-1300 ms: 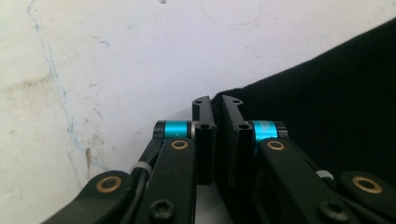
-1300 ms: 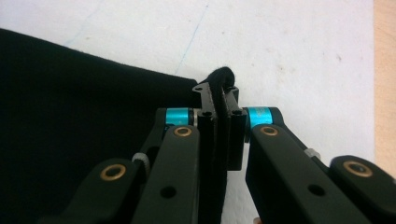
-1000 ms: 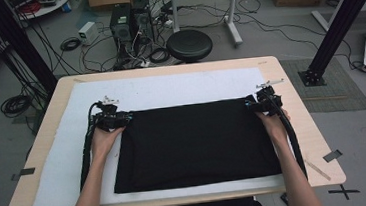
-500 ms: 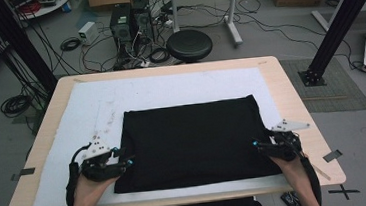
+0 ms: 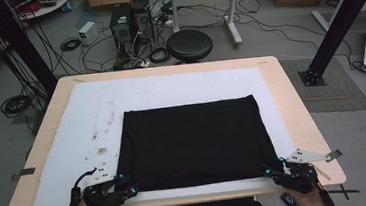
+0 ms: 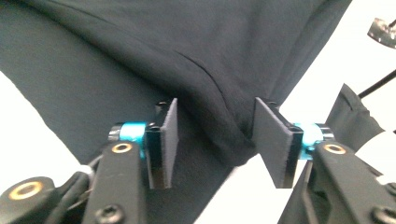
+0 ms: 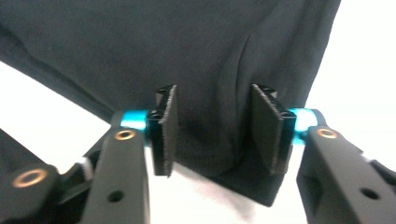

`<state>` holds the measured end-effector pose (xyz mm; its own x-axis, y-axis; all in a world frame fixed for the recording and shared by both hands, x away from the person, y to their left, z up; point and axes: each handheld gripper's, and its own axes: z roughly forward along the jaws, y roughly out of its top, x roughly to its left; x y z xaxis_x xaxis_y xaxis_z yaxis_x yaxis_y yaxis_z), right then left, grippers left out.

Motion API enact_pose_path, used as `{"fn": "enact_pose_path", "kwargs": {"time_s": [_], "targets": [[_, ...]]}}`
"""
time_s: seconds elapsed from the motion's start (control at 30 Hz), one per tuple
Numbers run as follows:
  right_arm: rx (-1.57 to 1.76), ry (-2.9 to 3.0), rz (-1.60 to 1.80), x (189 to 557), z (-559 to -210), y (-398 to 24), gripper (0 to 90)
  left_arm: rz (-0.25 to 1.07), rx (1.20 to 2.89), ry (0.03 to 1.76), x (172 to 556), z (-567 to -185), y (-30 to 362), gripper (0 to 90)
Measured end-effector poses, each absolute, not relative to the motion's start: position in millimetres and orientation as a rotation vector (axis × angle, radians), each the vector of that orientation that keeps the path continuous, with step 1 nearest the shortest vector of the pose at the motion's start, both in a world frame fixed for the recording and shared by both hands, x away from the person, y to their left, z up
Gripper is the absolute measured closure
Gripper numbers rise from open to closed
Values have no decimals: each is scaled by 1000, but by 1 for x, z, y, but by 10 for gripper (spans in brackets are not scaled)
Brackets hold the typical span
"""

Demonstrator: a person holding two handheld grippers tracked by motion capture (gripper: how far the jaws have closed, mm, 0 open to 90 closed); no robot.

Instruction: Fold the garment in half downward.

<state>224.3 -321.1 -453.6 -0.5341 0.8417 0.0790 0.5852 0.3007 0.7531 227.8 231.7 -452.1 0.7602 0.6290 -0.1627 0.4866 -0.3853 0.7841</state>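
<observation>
The left tongs [image 5: 131, 189] sit at the near left corner of a black cloth [image 5: 192, 142], and in the left gripper view their jaws, which have just been closing, stand half apart with a raised fold of the cloth [image 6: 219, 135] between them; the pads [image 6: 170, 135] do not yet press it, so nothing is gripped. The right tongs [image 5: 272, 171] mirror this at the near right corner, jaws likewise closing in around a bunched corner [image 7: 224, 149] but with gaps on both sides. Taking both near corners at once suggests the person means to lift that edge evenly and fold it over. The cloth lies flat and square on a white pad [image 5: 74, 142] covering the table [image 5: 296, 103], which keeps it smooth for folding.
</observation>
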Motion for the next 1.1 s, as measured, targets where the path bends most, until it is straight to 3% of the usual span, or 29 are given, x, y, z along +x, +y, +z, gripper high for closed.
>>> {"fn": "enact_pose_path", "kwargs": {"time_s": [0.07, 0.1, 0.13, 0.17, 0.2, 0.23, 0.27, 0.5, 1.1], "targets": [[1289, 2245, 1089, 224, -454, -321, 622, 208, 2058, 823, 227, -452, 231, 587], [1276, 2245, 1090, 224, -454, -320, 680, 237, 2065, 781, 225, -450, 230, 687], [1276, 2245, 1090, 224, -454, -320, 680, 237, 2065, 781, 225, -450, 230, 813], [1259, 2249, 1083, 224, -453, -319, 759, 248, 2060, 772, 225, -448, 231, 813], [1259, 2249, 1083, 224, -453, -319, 759, 248, 2060, 772, 225, -448, 231, 849], [1253, 2244, 1101, 225, -451, -320, 836, 267, 2058, 744, 228, -443, 236, 856], [1257, 2236, 1118, 226, -450, -322, 842, 274, 2058, 732, 229, -441, 239, 859], [1246, 2229, 1220, 226, -444, -323, 848, 363, 2068, 688, 232, -435, 260, 864], [1309, 2211, 1135, 223, -457, -336, 858, 283, 2044, 705, 219, -457, 255, 841]]}}
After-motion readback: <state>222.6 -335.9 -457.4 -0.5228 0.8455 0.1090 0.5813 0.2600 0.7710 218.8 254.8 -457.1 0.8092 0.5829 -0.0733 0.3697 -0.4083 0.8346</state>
